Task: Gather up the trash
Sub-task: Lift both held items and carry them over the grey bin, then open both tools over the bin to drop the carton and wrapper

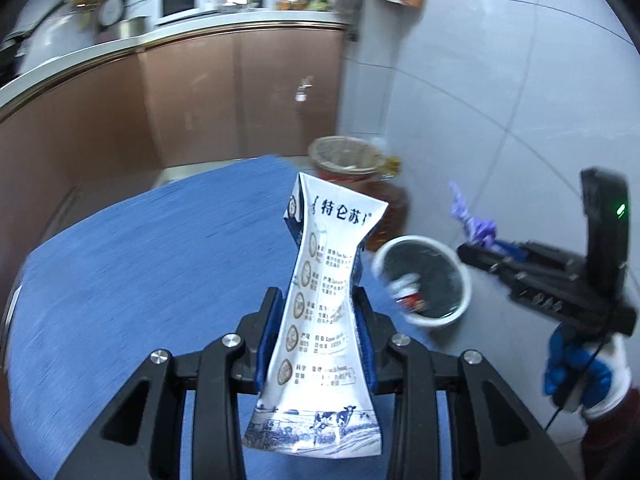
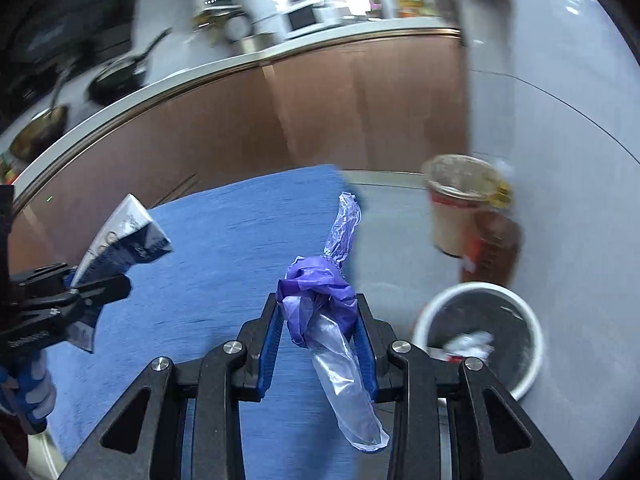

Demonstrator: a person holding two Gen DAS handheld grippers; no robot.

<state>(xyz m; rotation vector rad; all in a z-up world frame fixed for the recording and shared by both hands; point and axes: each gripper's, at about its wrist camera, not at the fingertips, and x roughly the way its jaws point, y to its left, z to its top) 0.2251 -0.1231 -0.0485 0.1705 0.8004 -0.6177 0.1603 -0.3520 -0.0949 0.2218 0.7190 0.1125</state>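
My left gripper [image 1: 318,332] is clamped on the squashed milk carton [image 1: 320,304], its long axis running away from me. My right gripper [image 2: 318,336] is clamped on crumpled purple plastic [image 2: 320,284]. The white bin [image 2: 478,336] sits just right and farther out, nearer my right hand.

Two hand-held grippers, both angled downward: the left gripper [image 1: 318,336] has its blue pads pinched on a squashed milk carton [image 1: 320,320], while the right gripper [image 2: 320,344] has its jaws closed on a crumpled purple plastic bag [image 2: 324,292]. A gloved hand [image 1: 580,372], blue and white, grasps the right gripper's handle.
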